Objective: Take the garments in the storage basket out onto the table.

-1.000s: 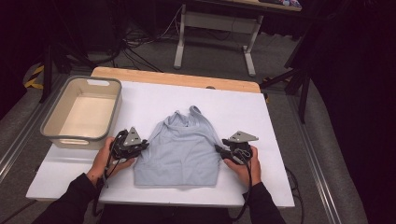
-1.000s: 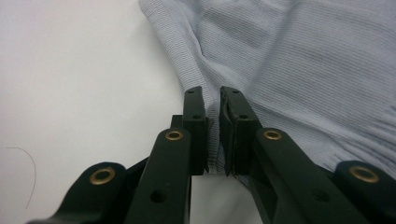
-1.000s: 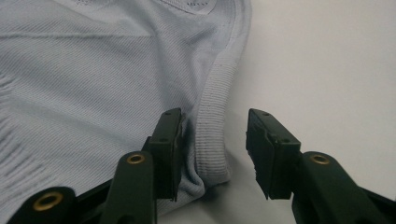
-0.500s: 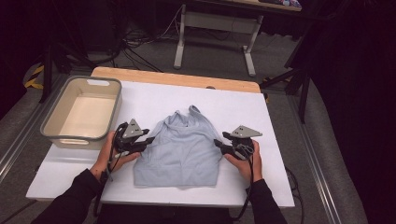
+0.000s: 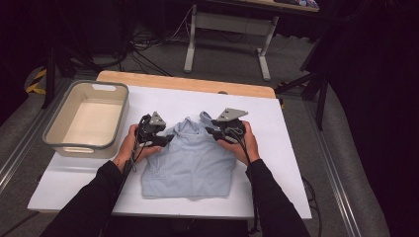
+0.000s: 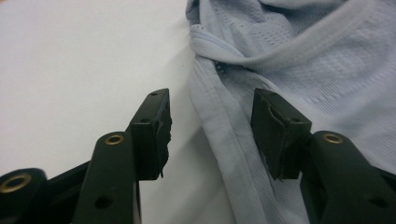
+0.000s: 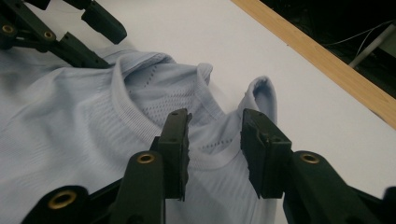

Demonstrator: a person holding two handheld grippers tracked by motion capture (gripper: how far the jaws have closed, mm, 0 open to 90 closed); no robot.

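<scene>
A light blue shirt lies folded on the white table, collar toward the far side. My left gripper is at the shirt's upper left edge. Its jaws have just been opening and stand apart, with the shirt's folded side hem lying loose between them. My right gripper hovers over the collar. Its jaws have just been closing, but a gap remains, and the neckband lies below them unpinched. The left gripper also shows at the shirt's far shoulder.
A beige plastic bin stands on the table's left side, close to my left hand. A wooden strip runs along the table's far edge. Beyond it, a desk frame and cables lie on the floor.
Both hands slid along the shirt's sides toward its collar end and inward. The right gripper rose onto the collar. The left jaws spread from nearly shut to open.
</scene>
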